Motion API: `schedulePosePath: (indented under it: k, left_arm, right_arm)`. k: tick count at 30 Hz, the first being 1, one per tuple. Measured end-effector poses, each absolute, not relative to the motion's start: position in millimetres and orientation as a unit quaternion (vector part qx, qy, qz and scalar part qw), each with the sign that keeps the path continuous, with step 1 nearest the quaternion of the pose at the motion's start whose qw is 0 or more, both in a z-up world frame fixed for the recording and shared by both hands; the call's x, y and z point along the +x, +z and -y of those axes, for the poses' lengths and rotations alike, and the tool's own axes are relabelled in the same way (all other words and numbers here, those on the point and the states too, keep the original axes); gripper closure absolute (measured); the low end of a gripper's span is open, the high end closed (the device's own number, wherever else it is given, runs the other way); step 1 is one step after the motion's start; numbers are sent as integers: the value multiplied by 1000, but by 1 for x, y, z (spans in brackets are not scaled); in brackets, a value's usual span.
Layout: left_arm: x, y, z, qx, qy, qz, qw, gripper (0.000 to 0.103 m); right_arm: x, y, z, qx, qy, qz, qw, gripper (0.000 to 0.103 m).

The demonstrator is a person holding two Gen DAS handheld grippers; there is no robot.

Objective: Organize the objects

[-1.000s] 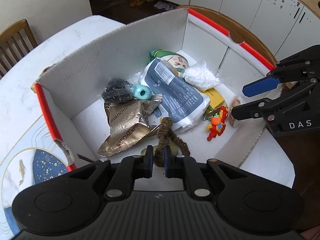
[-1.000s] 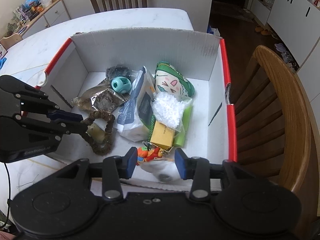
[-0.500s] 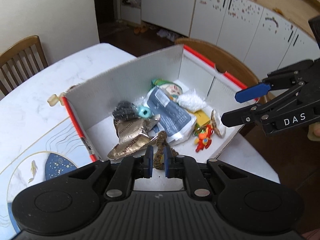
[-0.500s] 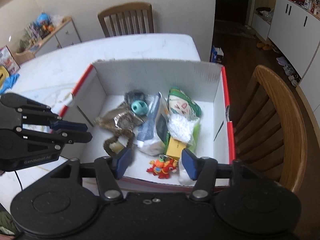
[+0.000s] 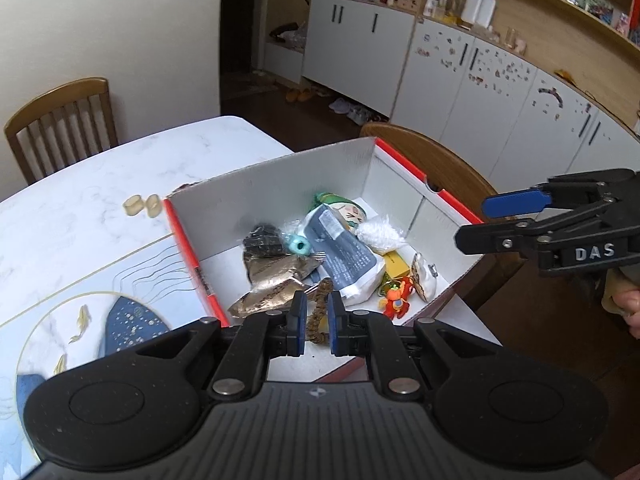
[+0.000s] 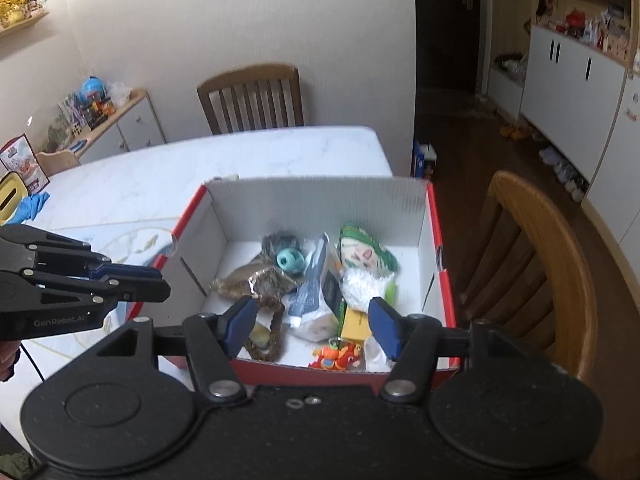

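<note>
Two claws have both lifted up and back from the cardboard box (image 6: 320, 208), which now sits smaller and lower in each wrist view than a second ago, with more of the room showing above it. The left claw (image 6: 160, 282) is pressed together and empty: in the right wrist view it hangs at the left edge of the frame, outside the box wall. The brown scrunchie (image 6: 277, 326) that appears between its tips in the left wrist view in fact lies on the box floor at the near left corner. The right claw (image 6: 312, 324) has just been opening; its pads stand apart with nothing between them, above the near rim. The contents are unchanged: the orange toy (image 6: 336, 356), the foil pouch (image 6: 256, 280), the teal ring (image 6: 289, 258) and the packets all rest inside the box, at the lower centre of both frames, on the corner of the counter (image 5: 120, 184). Judgement: the placing step looks finished, and both claws are free for a next item.
</note>
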State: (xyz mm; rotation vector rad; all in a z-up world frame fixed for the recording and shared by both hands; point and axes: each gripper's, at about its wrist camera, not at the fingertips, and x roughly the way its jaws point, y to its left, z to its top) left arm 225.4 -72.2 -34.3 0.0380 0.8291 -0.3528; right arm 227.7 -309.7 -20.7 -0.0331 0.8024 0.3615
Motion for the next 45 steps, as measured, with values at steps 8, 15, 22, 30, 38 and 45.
schedulePosePath:
  k: [8,15,22,30,38,45]
  left_arm:
    - [212,-27,64,30,-153,-377,913,93]
    - [204,-26,59,30,-149,-365,919,47]
    - [198,-23,57,15,-151,-348,925,24]
    - [193,-21,63,14,-152,-333,930,0]
    - [194,-21,62,-3,-134,-319,938,0]
    - [193,-19,63,-15,-150,-314,937,0]
  right_arm:
    - [213,-13,299,-15,176,-362,915,23]
    - [201,-12,290,-18,175,-353,919,20]
    - [189,-10,285,-8,174,-347,921,15]
    - [176,-6,289,7,175,-323,930,2]
    - [170,-11,294,27,155,-323,933,1]
    - [170,-19,298,41,133,-331,933,1]
